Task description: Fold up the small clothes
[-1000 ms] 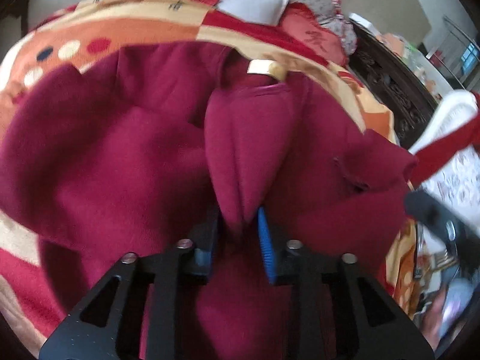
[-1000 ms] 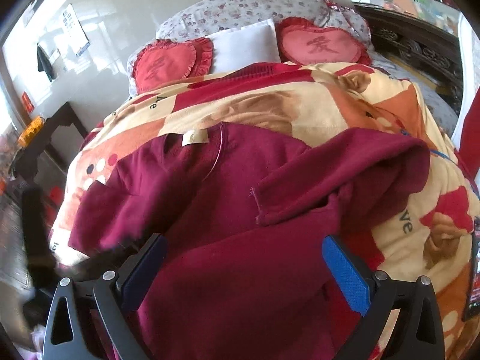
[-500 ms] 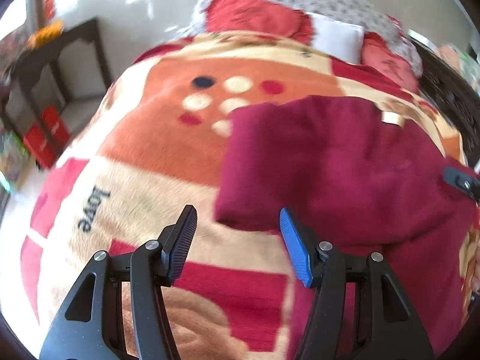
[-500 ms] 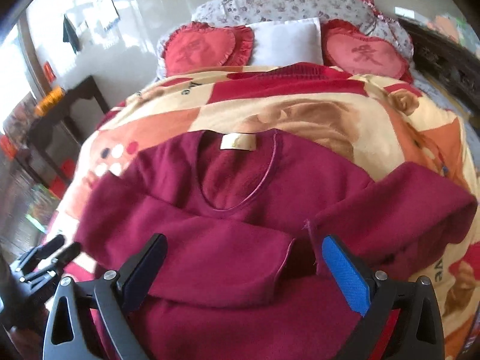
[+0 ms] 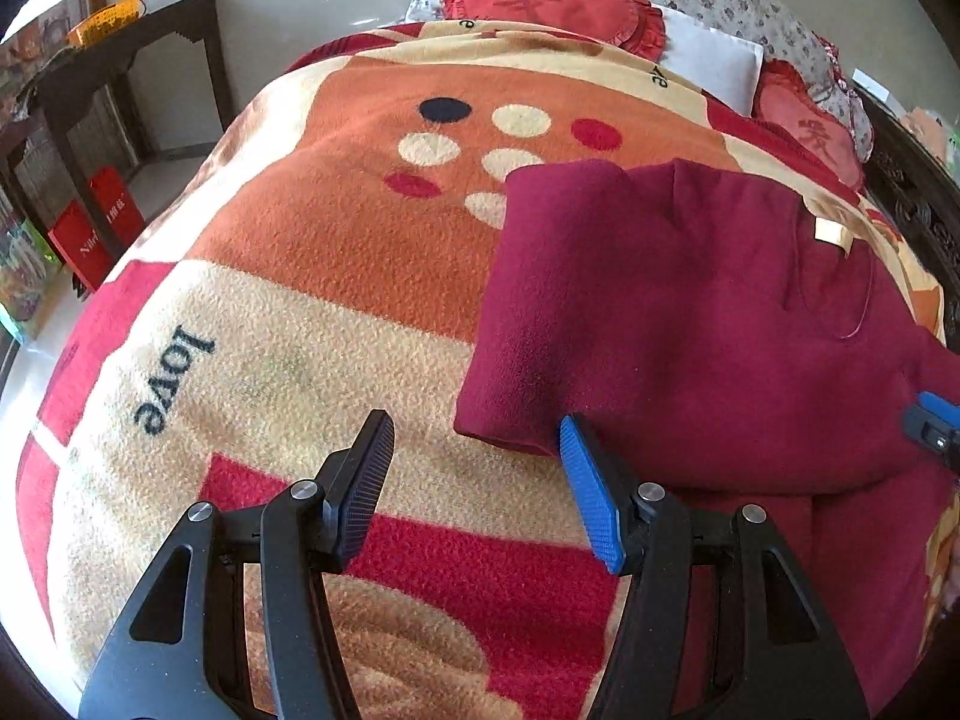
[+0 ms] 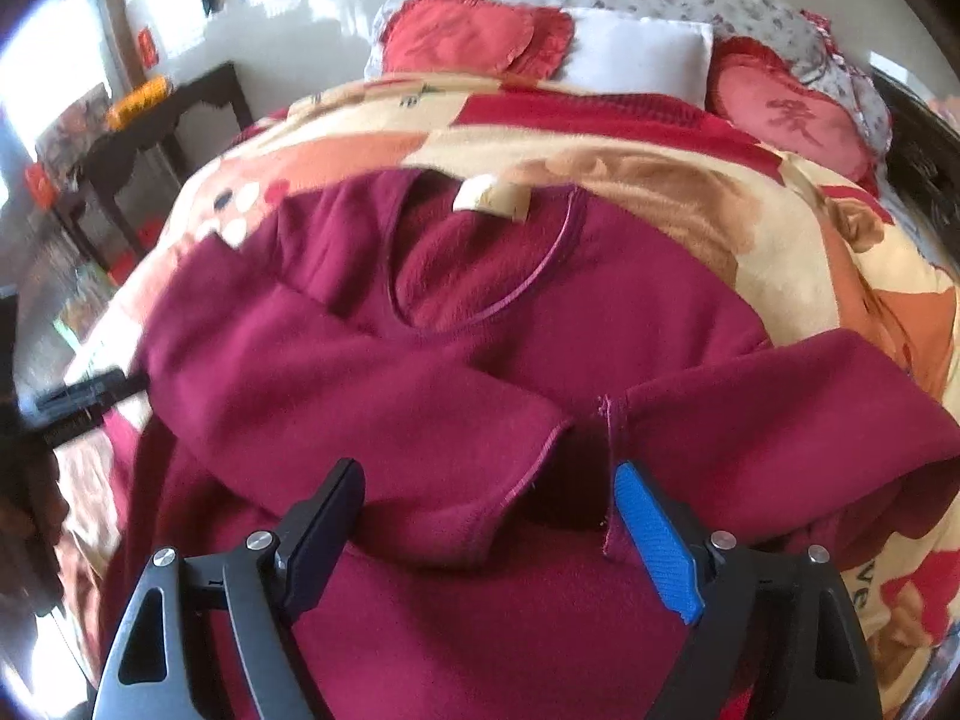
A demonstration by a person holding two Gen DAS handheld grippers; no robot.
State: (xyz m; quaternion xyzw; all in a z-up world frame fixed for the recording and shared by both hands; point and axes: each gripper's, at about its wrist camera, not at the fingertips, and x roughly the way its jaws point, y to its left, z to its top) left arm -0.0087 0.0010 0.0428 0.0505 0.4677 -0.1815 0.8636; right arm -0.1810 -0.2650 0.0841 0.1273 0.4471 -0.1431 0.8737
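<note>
Maroon sweater lay face-up on the blanket covering the bed, neckline and cream label toward the pillows. Both sleeves were folded in across the chest, cuffs nearly meeting at centre with a dark gap between them. Left gripper was wide open, holding nothing, hovering over blanket just beside the sweater's folded left edge; blue pad sat at that edge's near corner, black pad over bare blanket. Right gripper was also wide open and empty, over the lower chest, straddling the two cuffs. Right sleeve bulged up rather than lying flat. Open blanket to the sweater's left, running to the bed edge; beyond it a dark side table and red boxes on the floor. Dark carved bed frame bounded the far right side.
</note>
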